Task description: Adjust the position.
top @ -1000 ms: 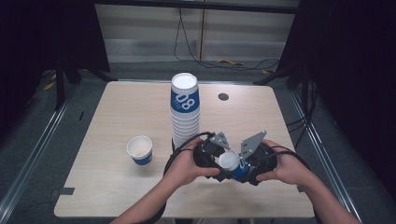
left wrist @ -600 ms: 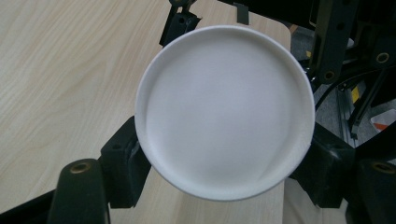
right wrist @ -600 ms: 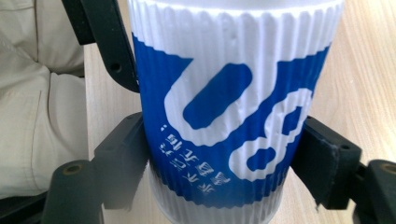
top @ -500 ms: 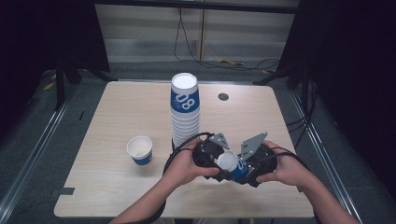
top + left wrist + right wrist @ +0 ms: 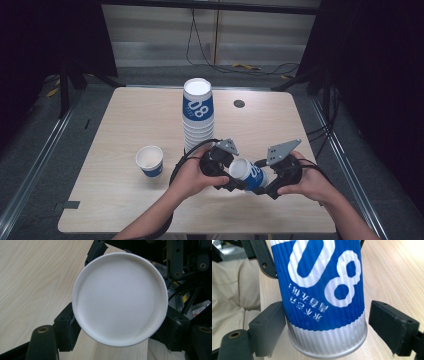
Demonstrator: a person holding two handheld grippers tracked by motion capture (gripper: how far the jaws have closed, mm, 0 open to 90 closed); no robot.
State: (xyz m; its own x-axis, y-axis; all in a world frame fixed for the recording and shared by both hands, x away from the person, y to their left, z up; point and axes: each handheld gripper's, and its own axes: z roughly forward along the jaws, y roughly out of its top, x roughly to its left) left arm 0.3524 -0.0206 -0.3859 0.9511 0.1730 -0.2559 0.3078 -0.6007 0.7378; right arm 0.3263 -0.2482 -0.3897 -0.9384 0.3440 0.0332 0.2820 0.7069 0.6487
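Observation:
A blue and white ribbed paper cup marked "08" lies on its side in the air, low over the table's front edge, between my two grippers. My left gripper is shut on it near its base. In the left gripper view the cup's white round bottom faces the camera, with both pads of the left gripper pressed on its sides. My right gripper has just been opening. The cup's silver rim end is between its jaws, and the right pad stands clear of it.
A tall stack of upturned cups stands mid-table, just behind the hands. A single upright cup sits to the left. A small dark round cap lies at the back of the wooden table. Dark floor and rails surround it.
The right gripper's jaws have spread apart from the cup. The left gripper keeps its hold, and both hands stay in place.

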